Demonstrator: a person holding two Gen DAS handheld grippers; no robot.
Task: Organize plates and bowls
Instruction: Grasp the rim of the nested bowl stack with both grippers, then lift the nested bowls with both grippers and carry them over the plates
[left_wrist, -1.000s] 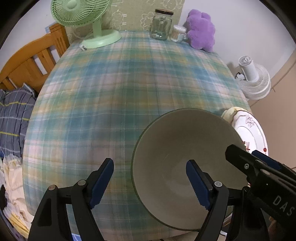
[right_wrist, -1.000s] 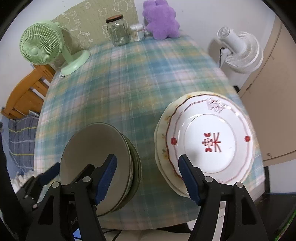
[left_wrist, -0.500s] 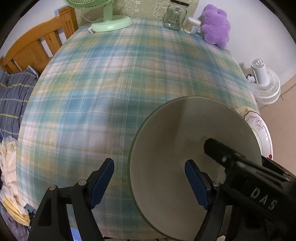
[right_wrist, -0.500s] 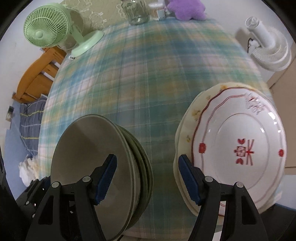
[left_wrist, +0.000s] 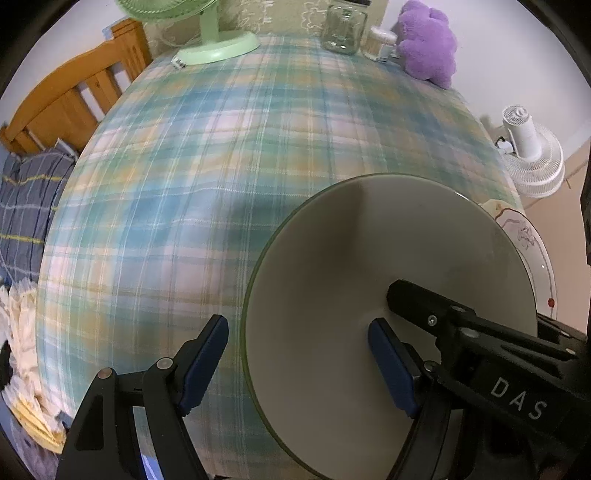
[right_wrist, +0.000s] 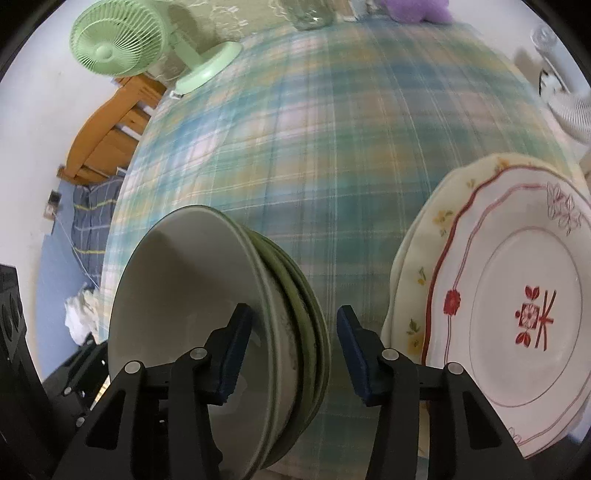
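Right gripper closing in on the bowl stack's rim

Left view: the left gripper (left_wrist: 295, 363) stays spread wide across the near rim of the bowls (left_wrist: 388, 295), gripping nothing; the right gripper now reaches deep into the top bowl.
Right view: the right gripper (right_wrist: 293, 343) has just narrowed astride the stacked rims, pads not yet pinching; the plates (right_wrist: 509, 317) sit just beside, crowding that outer finger on the table (right_wrist: 314, 129).
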